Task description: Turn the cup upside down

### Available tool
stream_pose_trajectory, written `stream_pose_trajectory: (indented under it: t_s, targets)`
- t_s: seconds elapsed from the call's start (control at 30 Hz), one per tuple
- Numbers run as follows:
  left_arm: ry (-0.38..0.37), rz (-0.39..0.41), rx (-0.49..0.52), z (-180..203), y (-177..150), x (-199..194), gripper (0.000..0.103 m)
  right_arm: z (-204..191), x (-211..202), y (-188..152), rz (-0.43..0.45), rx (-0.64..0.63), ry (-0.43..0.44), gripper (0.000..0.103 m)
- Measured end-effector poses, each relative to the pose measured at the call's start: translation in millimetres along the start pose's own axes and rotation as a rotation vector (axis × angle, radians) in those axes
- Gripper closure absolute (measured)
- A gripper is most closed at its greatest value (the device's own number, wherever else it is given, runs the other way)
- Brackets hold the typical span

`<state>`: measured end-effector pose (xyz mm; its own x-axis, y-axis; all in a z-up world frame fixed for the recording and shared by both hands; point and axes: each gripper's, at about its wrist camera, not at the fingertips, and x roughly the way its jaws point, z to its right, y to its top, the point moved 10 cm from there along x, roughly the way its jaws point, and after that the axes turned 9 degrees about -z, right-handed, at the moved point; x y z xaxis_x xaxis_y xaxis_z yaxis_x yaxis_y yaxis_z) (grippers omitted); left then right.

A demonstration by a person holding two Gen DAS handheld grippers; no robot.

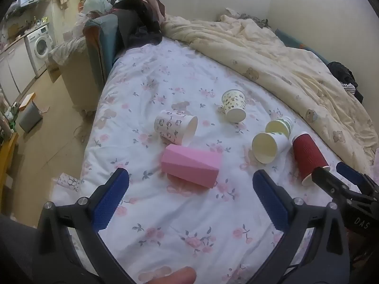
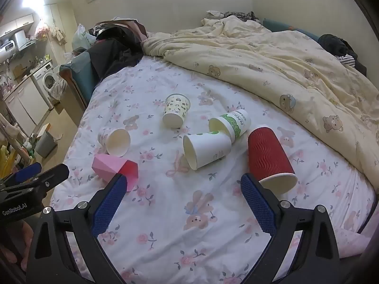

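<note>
Several cups lie on their sides on the floral bed sheet (image 1: 180, 232). A pink faceted cup (image 1: 191, 168) (image 2: 113, 166) lies just beyond my left gripper (image 1: 189, 184), which is open and empty. A red ribbed cup (image 2: 270, 158) (image 1: 308, 157) lies by the right finger of my right gripper (image 2: 183, 188), also open and empty. Between them lie a white cup with green dots (image 2: 206, 149) (image 1: 268, 146), a green-banded paper cup (image 2: 231, 124) (image 1: 280, 125), a bear-print cup (image 2: 176, 111) (image 1: 233, 105) and a cartoon-print cup (image 1: 175, 126) (image 2: 115, 140).
A cream bear-print duvet (image 2: 272, 66) is bunched along the far and right side of the bed. Dark clothes (image 1: 139, 23) are piled at the far left corner. The bed's left edge drops to the floor, with a grey bin (image 1: 29, 116) and a washing machine (image 1: 41, 45) beyond.
</note>
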<state>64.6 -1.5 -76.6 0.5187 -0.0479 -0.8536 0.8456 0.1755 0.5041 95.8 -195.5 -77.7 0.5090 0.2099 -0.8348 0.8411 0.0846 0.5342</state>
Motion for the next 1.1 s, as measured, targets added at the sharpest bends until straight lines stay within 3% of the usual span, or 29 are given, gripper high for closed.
stream_pose_trajectory:
  t_s: [1.1]
  targets:
    - [0.027,0.011,0.018,-0.7,-2.9,-2.2,0.0,-2.7,-1.8,0.0,-0.001,0.001,0.007,0.004]
